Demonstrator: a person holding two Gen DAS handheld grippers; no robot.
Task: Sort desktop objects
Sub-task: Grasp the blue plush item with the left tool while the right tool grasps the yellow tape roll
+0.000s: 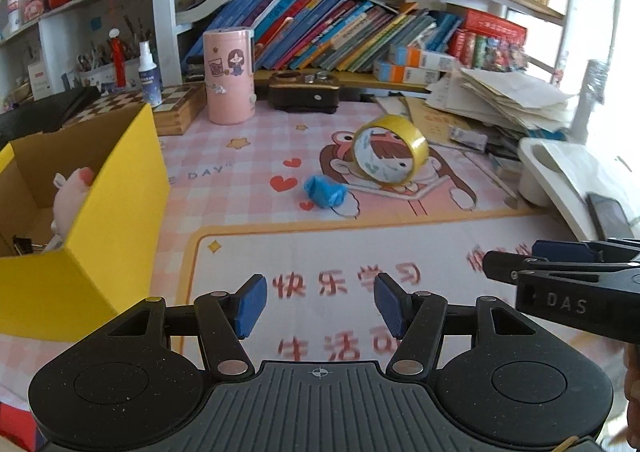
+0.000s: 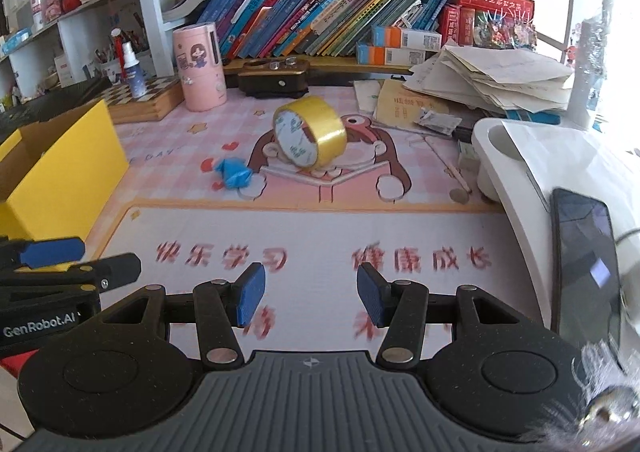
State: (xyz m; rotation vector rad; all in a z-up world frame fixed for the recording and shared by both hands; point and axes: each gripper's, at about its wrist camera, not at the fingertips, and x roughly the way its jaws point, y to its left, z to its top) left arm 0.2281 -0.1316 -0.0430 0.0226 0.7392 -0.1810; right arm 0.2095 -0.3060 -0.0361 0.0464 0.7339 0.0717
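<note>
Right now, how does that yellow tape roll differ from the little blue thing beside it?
The tape roll is a yellow ring standing on edge; the blue object is a crumpled lump lying flat. The roll is clearly bigger and sits farther back. Both rest apart on the pink desk mat, untouched by either gripper.

The right gripper [image 2: 311, 297] hovers over the pink desk mat [image 2: 320, 220] with its blue pads [image 2: 251, 294] spread apart and nothing between them; the left gripper [image 2: 80, 256] pokes in at the left edge; a yellow tape roll [image 2: 310, 136] stands on edge mid-mat, a crumpled blue scrap [image 2: 235, 175] just beside it; a yellow box [image 2: 60, 172] sits at the left; a dark phone [image 2: 586, 264] lies on a white stand [image 2: 520, 172] at the right.
</note>
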